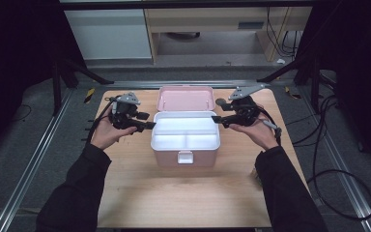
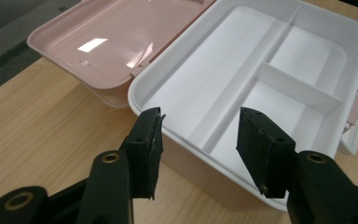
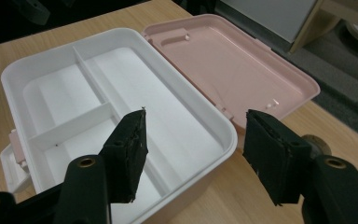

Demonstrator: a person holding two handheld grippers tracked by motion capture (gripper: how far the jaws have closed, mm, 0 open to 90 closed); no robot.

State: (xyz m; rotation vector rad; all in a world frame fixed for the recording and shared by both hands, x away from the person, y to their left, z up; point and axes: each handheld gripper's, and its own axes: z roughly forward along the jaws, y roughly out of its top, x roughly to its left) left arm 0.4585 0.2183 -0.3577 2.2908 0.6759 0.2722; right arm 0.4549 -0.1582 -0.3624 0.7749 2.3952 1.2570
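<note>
The left fingers (image 2: 149,144) stand apart with nothing between them, poised over the left end rim of the white tray (image 2: 261,93). The right fingers (image 3: 130,149) are likewise spread and hold nothing, hanging over the tray's right end. In the high view the left gripper (image 1: 145,125) and right gripper (image 1: 218,119) point inward at the two ends of the tray, each close to the rim but not pressing on it.

The tray sits in the pink box (image 1: 186,157), which stands at the middle of the desk (image 1: 183,198), slightly toward the far edge. Its lid (image 1: 186,98) lies folded back flat toward the far edge, and the latch (image 1: 185,156) faces the near edge. The tray's compartments are bare: one long one at the back, two smaller ones in front.

By my judgement the step in hand is taking the tray by both ends. The next move calls for each pair of fingers to come down astride an end wall and close evenly, then rise together so the tray stays level.

The desk is pale wood, set on a metal frame. Grey carpet and dark cables (image 1: 338,183) surround it, with light furniture (image 1: 212,29) beyond.
</note>
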